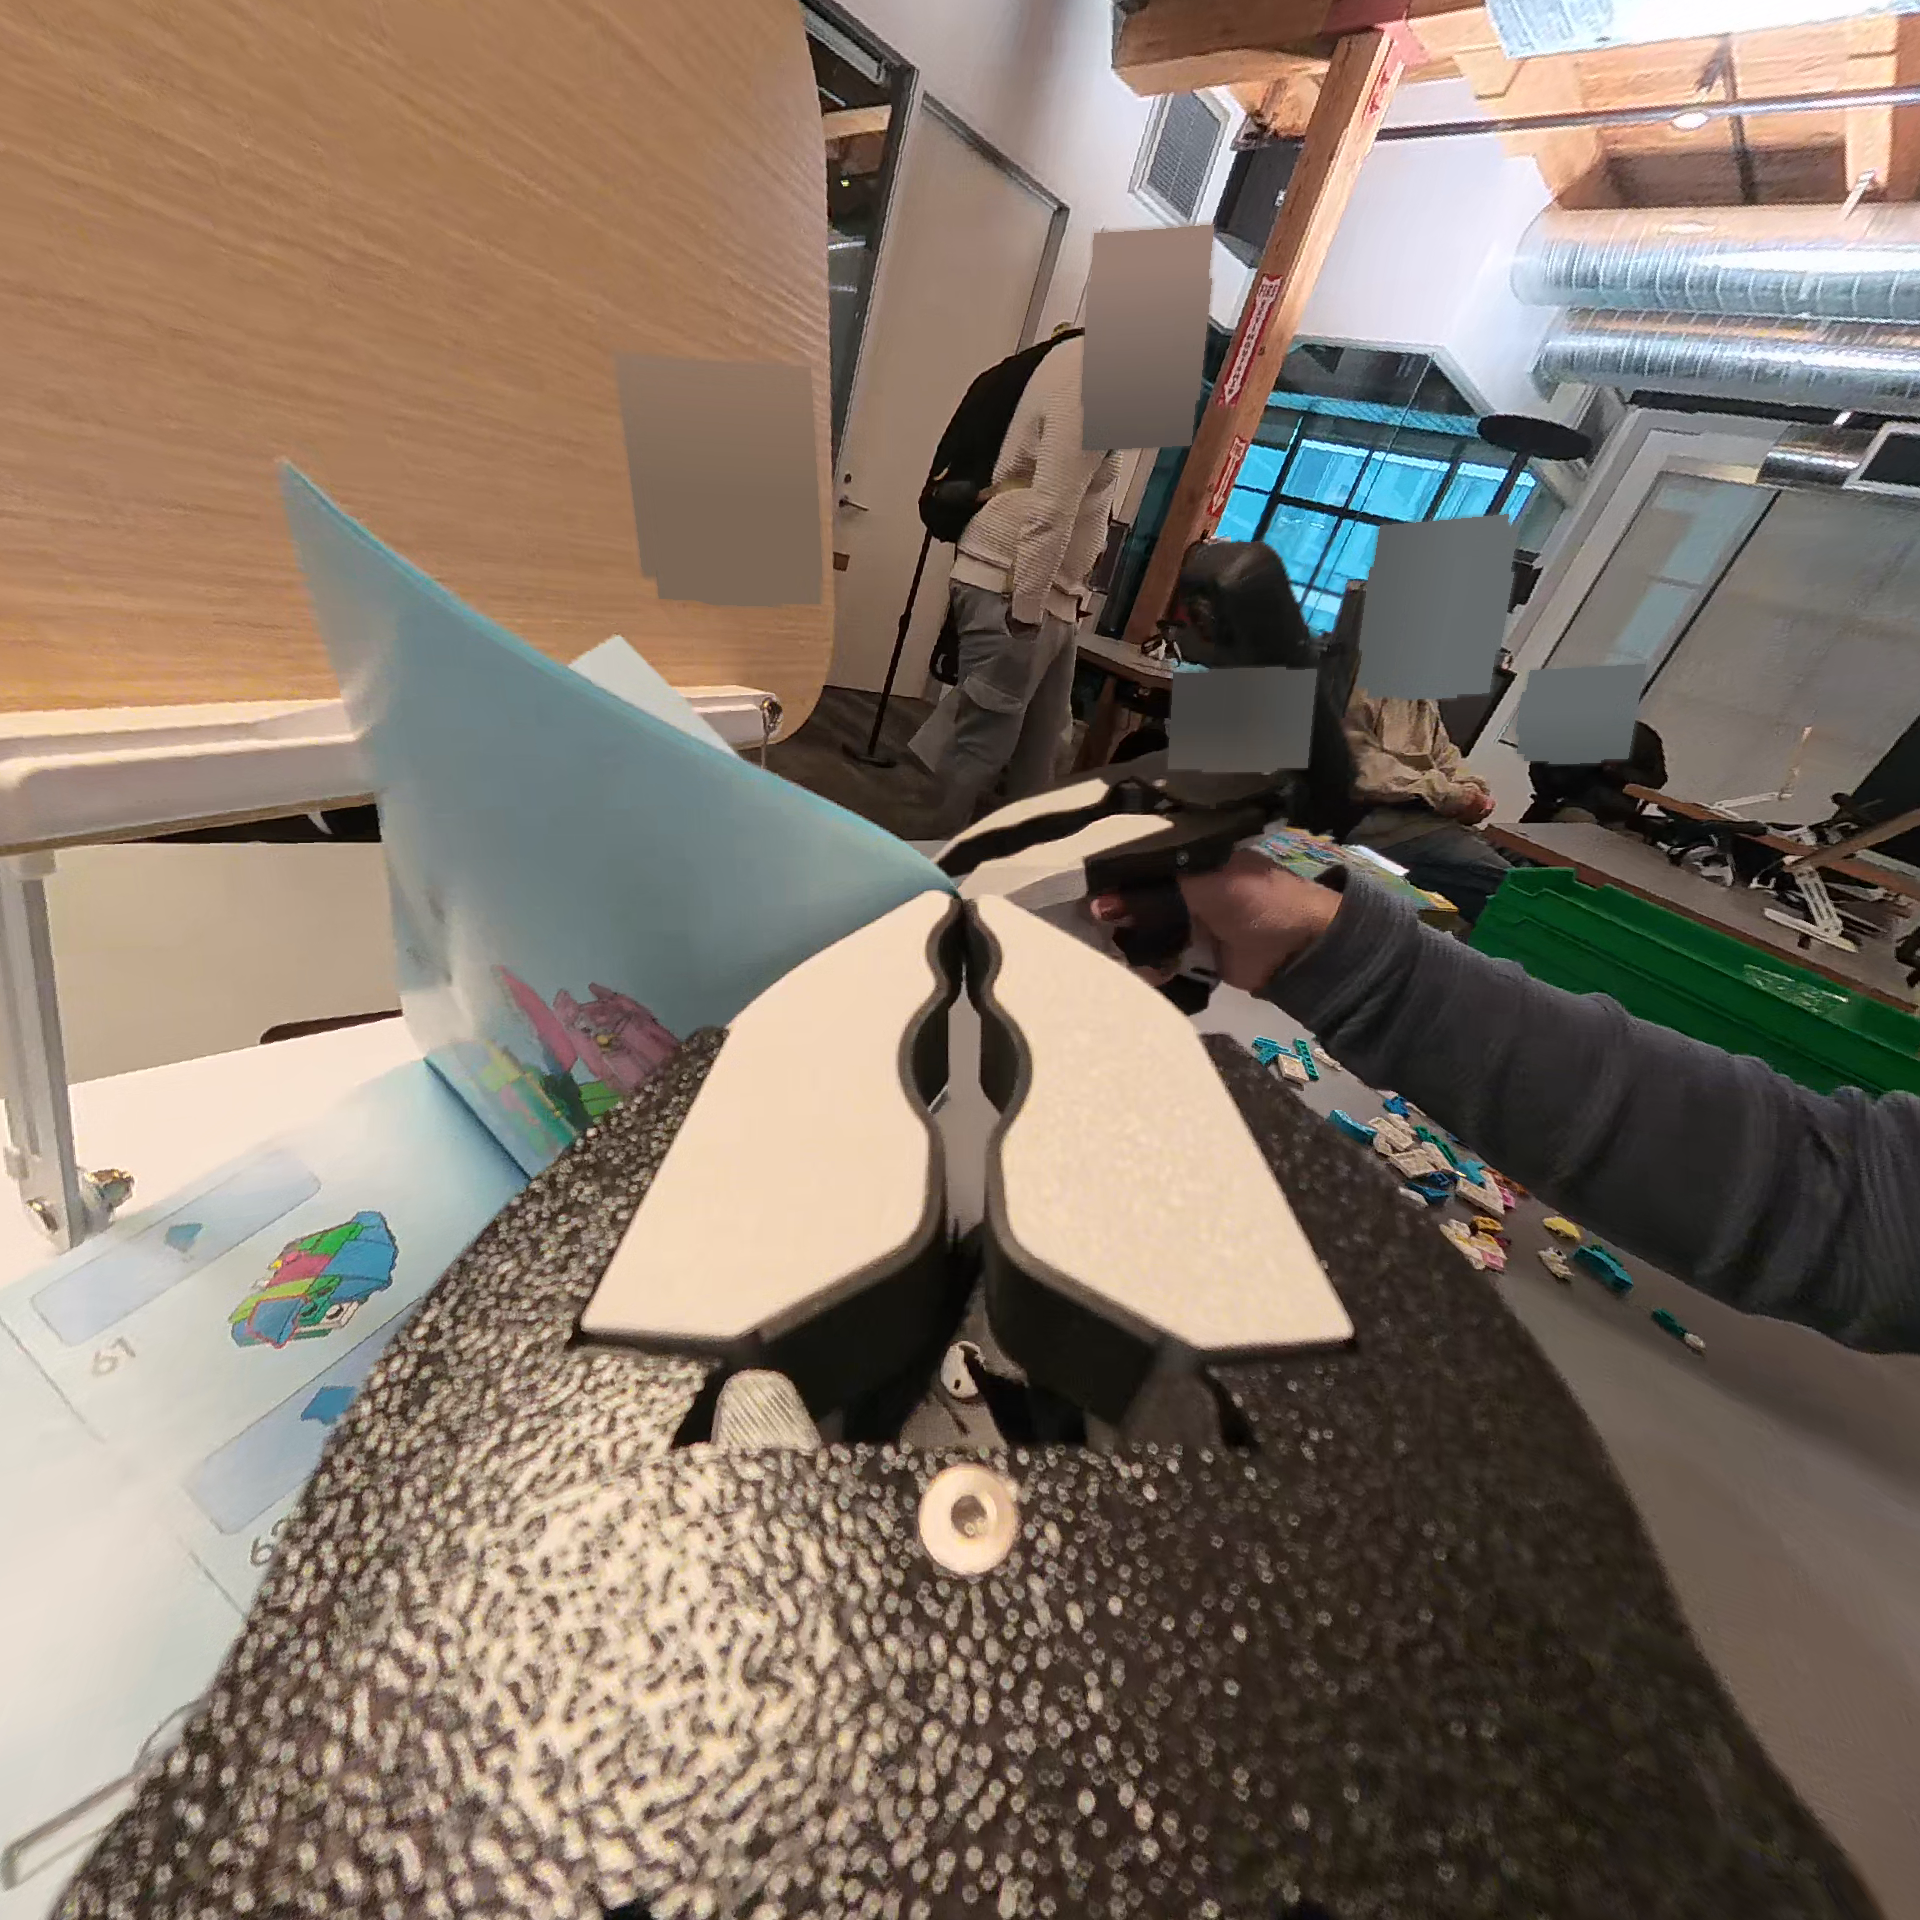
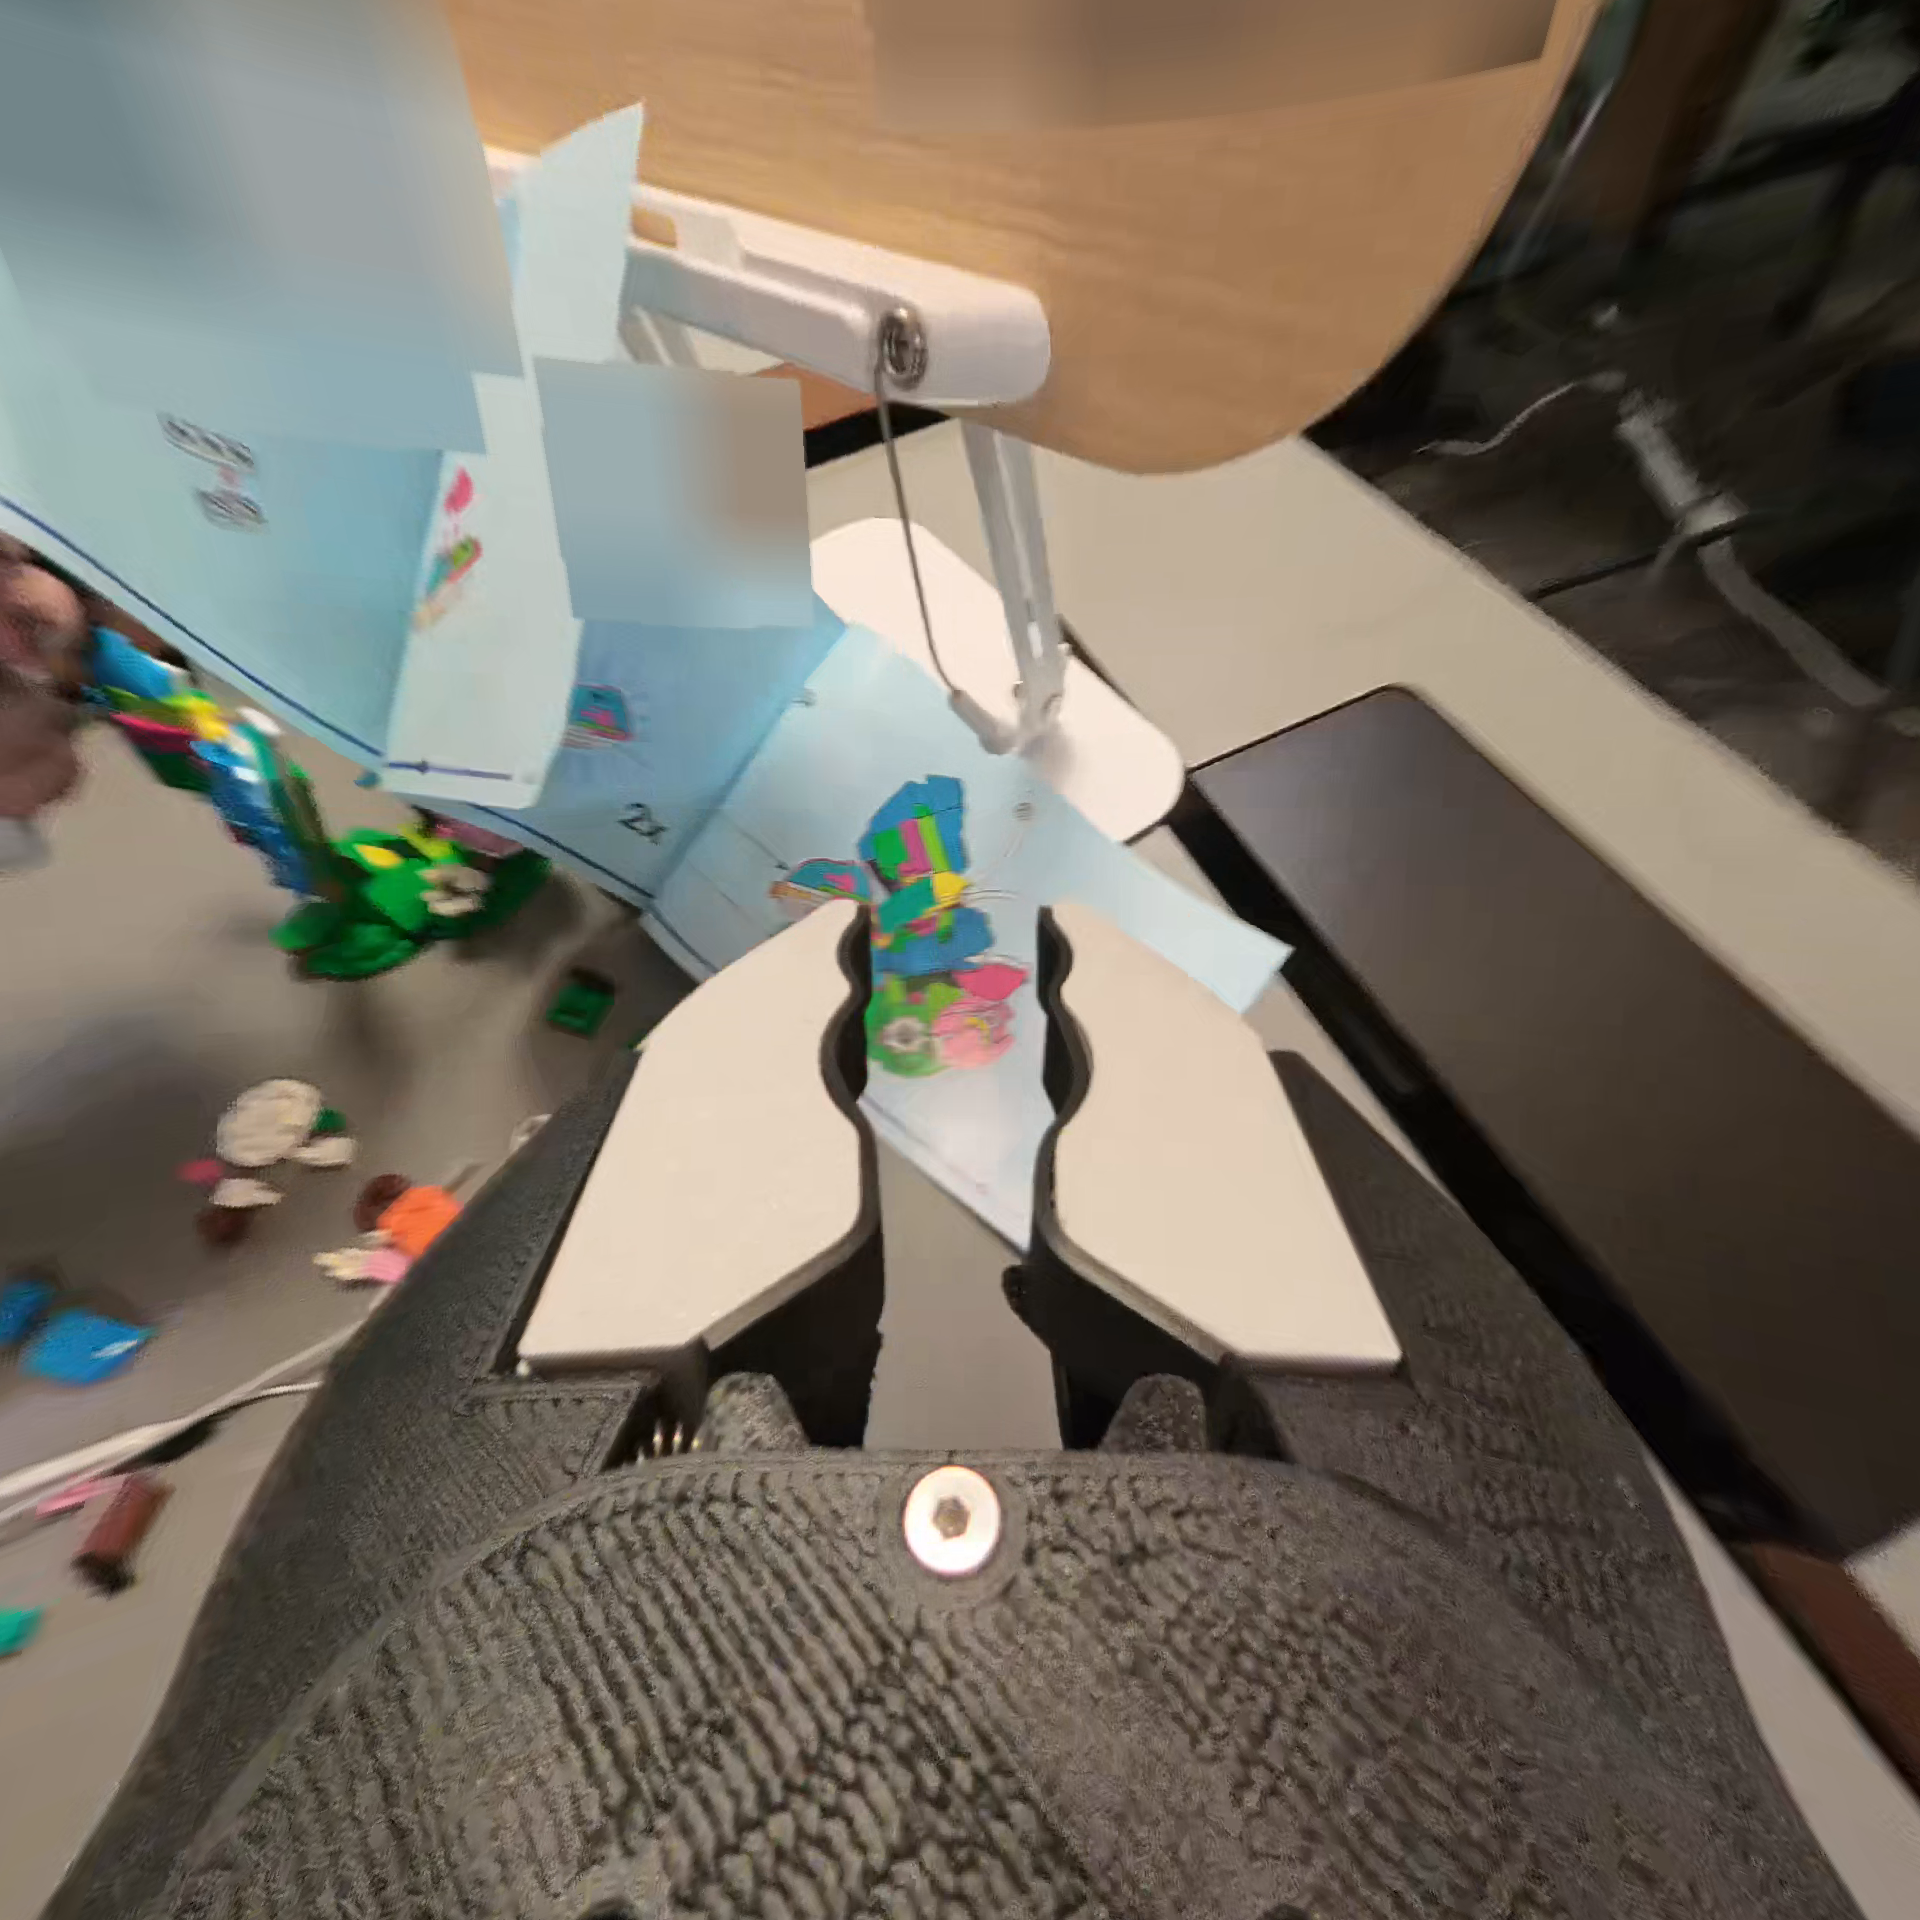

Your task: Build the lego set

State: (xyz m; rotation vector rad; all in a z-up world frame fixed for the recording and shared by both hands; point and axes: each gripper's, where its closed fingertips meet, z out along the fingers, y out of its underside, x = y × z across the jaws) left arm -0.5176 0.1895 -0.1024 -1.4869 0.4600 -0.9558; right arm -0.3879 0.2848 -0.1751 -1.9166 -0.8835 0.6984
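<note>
The left gripper (image 1: 961,914), fingers pinched on a lifted booklet page (image 1: 582,790) at centre frame, should turn it slowly (thin paper tears); the right gripper (image 2: 948,920) hangs empty, fingers apart.

We see the light-blue instruction booklet (image 1: 582,831) open on the desk, one page lifted upright; loose bricks (image 1: 1455,1174) lie scattered, green model (image 2: 384,894) nearby.

A pale grey tabletop (image 2: 125,997) carries an open light-blue instruction booklet (image 2: 727,831), a green brick-built model (image 2: 384,904), scattered small coloured bricks (image 1: 1455,1164) and a flat black slab (image 2: 1507,1039).
</note>
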